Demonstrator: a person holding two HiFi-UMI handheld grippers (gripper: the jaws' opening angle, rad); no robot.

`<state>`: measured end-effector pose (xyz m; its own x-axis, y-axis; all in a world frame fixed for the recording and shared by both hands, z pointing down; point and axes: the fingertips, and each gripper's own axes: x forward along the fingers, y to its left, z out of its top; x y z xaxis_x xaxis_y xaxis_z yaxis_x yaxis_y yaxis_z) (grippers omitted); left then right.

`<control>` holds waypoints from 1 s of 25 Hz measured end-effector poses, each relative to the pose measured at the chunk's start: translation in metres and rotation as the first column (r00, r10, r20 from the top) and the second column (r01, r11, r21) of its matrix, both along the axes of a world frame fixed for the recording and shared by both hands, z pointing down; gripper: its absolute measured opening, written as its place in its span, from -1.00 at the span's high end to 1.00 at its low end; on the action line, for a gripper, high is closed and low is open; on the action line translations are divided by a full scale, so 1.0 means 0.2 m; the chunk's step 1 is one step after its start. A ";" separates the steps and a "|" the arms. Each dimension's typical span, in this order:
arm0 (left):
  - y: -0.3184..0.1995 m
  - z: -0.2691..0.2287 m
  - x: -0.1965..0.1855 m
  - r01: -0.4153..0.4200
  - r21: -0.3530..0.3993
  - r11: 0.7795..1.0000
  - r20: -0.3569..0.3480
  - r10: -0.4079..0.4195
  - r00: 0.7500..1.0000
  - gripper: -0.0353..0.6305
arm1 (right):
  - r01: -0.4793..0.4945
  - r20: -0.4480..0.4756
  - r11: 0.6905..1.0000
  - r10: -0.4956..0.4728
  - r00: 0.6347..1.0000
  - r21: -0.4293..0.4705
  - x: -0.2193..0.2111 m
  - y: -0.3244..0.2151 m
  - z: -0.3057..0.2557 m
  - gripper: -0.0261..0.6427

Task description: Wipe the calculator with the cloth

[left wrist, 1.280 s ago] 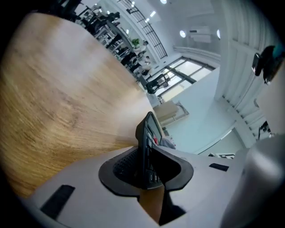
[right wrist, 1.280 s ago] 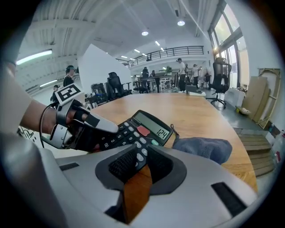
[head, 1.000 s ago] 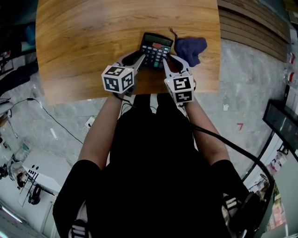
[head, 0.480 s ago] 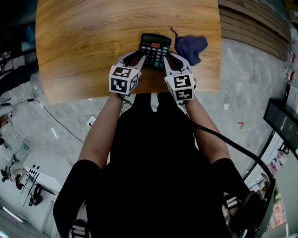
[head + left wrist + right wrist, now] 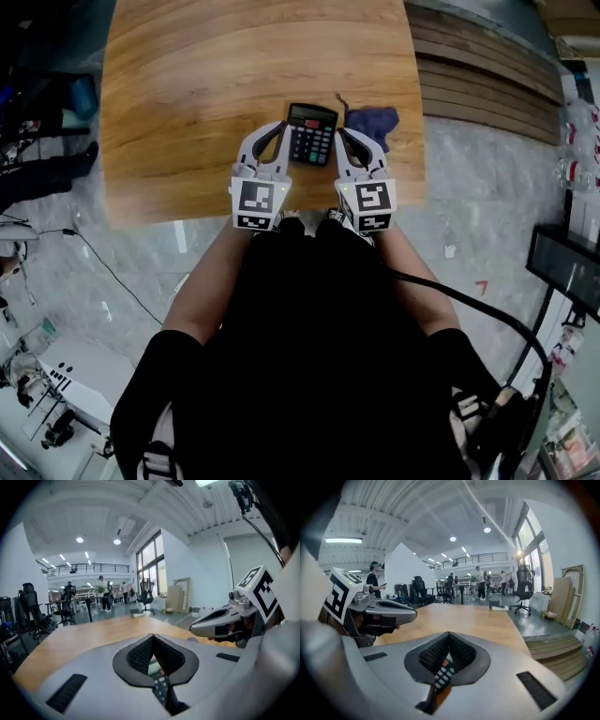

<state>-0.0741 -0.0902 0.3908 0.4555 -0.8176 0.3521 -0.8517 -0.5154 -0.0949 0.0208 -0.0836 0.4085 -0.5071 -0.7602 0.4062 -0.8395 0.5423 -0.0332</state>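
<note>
Since half a second ago my two grippers have drawn level. The marker cubes now sit side by side and face straight up, where the left one was tilted. The calculator (image 5: 312,133) has stayed between them, near the front edge of the tabletop (image 5: 187,84), and now lies squarer to me. The left gripper (image 5: 283,126) is at its left edge and the right gripper (image 5: 340,132) at its right. The blue cloth (image 5: 372,121) has not moved — it lies bunched just beyond the right gripper, beside the calculator's far right corner.

The head view shows this layout but not the jaws closely. Each gripper view does: the pad tips are pressed together with nothing pinched between them, and the calculator's keys show through the gap lower down. Those views also take in an open office behind, with chairs and people standing.
</note>
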 end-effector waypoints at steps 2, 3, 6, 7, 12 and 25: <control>0.02 -0.18 0.04 -0.016 0.070 0.997 -0.036 0.018 0.999 0.87 | -0.006 0.028 0.998 0.004 1.000 0.067 -0.01 0.01 -0.19 0.88; 0.04 -0.26 0.06 -0.021 0.101 0.995 -0.053 0.027 0.998 0.87 | -0.008 0.043 0.995 0.004 0.999 0.096 -0.01 0.02 -0.27 0.88; 0.10 -0.44 0.09 -0.027 0.170 0.985 -0.092 0.044 0.995 0.87 | -0.011 0.070 0.985 -0.001 0.998 0.171 -0.01 0.07 -0.47 0.88; 0.12 -0.47 0.10 -0.027 0.180 0.983 -0.103 0.047 0.994 0.88 | -0.013 0.079 0.981 -0.003 0.997 0.195 -0.01 0.09 -0.52 0.88; 0.17 -0.59 0.14 -0.015 0.212 0.977 -0.169 0.052 0.984 0.88 | -0.028 0.126 0.957 -0.009 0.992 0.289 0.01 0.15 -0.74 0.88; 0.18 -0.70 0.24 -0.007 0.231 0.973 -0.215 0.057 0.975 0.88 | -0.048 0.137 0.943 0.003 0.991 0.329 0.06 0.18 -0.84 0.88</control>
